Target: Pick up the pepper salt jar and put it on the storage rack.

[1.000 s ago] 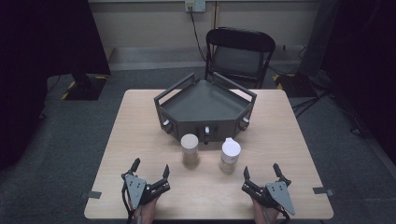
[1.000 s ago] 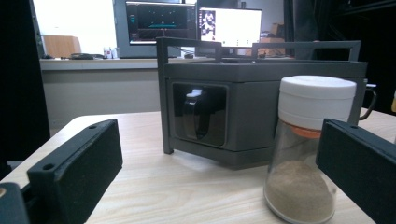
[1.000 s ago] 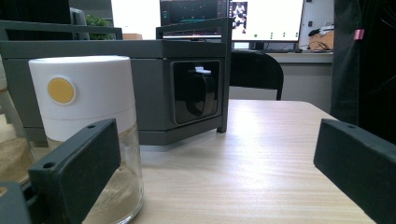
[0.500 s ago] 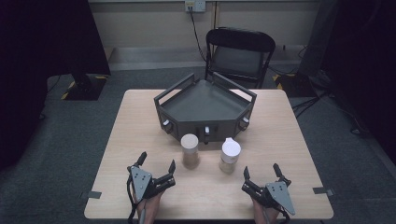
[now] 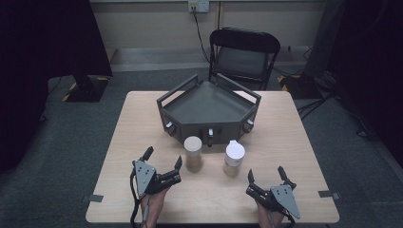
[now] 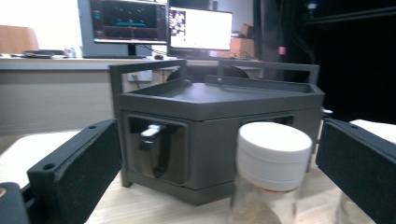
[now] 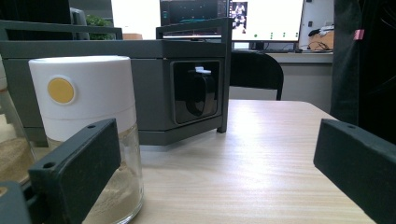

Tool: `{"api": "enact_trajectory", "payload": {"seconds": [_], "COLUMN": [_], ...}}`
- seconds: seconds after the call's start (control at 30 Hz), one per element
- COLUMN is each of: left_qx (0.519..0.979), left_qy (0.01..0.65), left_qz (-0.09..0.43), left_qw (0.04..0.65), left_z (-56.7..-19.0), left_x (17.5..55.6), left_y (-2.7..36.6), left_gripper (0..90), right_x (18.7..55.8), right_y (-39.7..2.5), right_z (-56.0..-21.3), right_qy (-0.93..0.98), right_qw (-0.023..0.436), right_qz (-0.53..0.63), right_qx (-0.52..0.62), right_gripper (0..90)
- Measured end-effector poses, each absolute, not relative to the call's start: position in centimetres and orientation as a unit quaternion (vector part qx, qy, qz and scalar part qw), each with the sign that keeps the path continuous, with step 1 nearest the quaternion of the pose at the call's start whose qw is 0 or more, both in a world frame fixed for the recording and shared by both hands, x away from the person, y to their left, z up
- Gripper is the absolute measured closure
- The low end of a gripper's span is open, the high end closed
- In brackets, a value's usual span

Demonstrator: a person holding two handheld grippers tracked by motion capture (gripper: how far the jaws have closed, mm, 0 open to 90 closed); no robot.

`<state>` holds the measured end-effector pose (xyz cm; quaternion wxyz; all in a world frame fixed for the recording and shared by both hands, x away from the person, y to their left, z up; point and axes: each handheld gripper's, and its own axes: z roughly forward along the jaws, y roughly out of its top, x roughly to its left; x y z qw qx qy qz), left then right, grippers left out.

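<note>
Two glass jars of tan powder stand mid-table in front of a grey angular stand (image 5: 190, 126). The left jar (image 5: 193, 153) has a cream lid; the right jar (image 5: 234, 156) has a white cap. My left gripper (image 5: 164, 156) is open, just left of the left jar and level with it. In the left gripper view, that jar (image 6: 273, 158) stands blurred and close between the open jaws, toward the right one, with the stand (image 6: 210, 154) behind. My right gripper (image 5: 265, 172) is open near the front edge, right of the white-capped jar (image 7: 88, 116), which carries a yellow dot.
The wooden table (image 5: 294, 142) has bare surface on both sides of the stand. A black folding chair (image 5: 244, 52) stands behind the far edge. The stand's front faces hold recessed black knobs (image 7: 198, 93). Grey tape tabs mark the table's front corners.
My left gripper has moved right and forward, ending beside the left jar. The right gripper and both jars have stayed still.
</note>
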<state>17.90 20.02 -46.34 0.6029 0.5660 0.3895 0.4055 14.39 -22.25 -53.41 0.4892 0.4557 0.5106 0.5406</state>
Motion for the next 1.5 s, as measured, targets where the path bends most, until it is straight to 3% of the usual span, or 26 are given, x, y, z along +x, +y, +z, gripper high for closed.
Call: {"api": "enact_trajectory", "payload": {"seconds": [0.5,1.5], "left_qx": [0.581,0.615], "left_qy": [0.353,0.384], "left_qz": [0.393,0.371], "left_qw": [0.620,0.581], "left_z": [-45.9,-47.9], "left_x": [19.7,23.3], "left_y": [19.0,15.3], "left_gripper": [1.9,1.3], "right_x": [14.4,14.4], "right_y": [-22.2,-22.3], "right_z": [-53.4,-53.4], "right_qy": [0.511,0.512], "right_qw": [0.489,0.489], "right_qz": [0.541,0.541], "right_qx": [0.456,0.454], "right_gripper": [0.0,0.0]}}
